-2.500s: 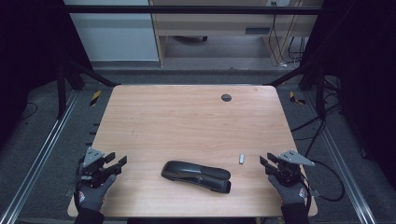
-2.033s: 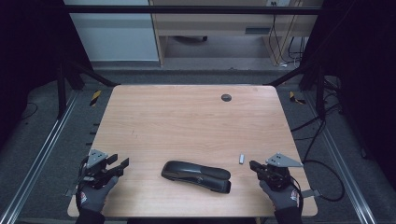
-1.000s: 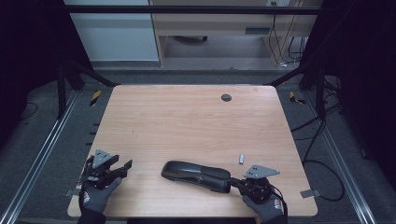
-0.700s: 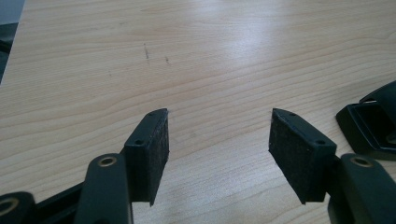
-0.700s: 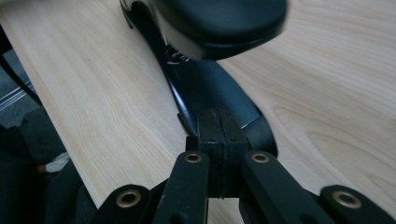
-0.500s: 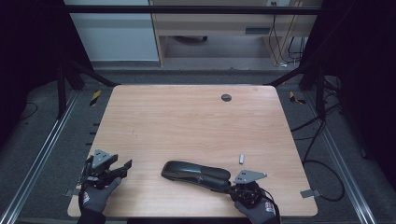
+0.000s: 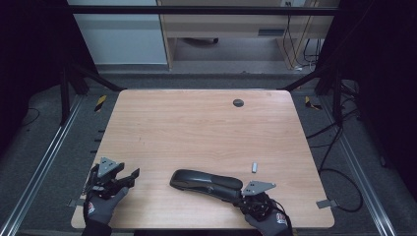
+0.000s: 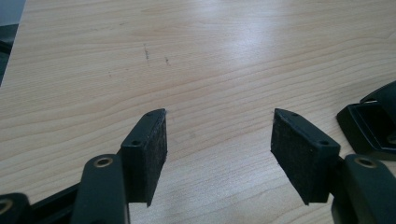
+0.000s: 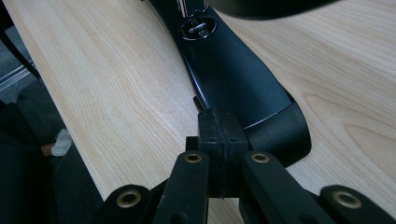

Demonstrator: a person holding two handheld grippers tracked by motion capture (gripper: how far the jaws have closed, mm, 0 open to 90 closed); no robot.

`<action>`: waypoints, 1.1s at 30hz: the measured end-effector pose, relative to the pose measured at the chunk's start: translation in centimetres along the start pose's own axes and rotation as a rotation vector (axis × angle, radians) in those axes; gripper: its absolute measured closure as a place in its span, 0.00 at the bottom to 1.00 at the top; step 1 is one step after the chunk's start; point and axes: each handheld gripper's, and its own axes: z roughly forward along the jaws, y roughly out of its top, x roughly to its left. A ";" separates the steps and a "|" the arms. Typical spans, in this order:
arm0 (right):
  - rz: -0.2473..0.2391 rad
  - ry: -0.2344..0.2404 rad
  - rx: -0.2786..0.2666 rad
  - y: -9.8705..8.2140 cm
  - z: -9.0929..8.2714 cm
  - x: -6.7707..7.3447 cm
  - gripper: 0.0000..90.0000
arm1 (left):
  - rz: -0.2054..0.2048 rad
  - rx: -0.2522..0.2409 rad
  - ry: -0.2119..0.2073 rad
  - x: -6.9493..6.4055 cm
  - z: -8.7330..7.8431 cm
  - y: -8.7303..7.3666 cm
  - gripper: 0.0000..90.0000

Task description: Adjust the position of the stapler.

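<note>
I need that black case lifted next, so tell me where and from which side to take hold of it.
Grip the black case across its narrow width, near an end. It lies flat and long across the table, with a domed top, so come from above with the jaws straddling its long sides. The right tool, shut, sits at its right end; the open left tool faces its left end.

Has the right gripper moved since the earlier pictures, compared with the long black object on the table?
Yes. The right gripper has come leftward and toward the table's near edge, right up to the near end of the long black object, its jaws shut.
</note>
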 end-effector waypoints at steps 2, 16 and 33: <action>0.002 0.004 0.001 0.0 0.0 0.0 1.00 | -0.002 0.001 -0.002 0.0 0.0 0.0 0.40; 0.003 -0.043 -0.004 0.1 0.0 -0.5 1.00 | -0.001 0.003 -0.008 0.0 0.1 0.0 0.40; 0.024 -0.093 -0.035 0.5 0.3 -1.6 1.00 | 0.004 0.005 -0.025 -0.2 0.2 0.0 0.41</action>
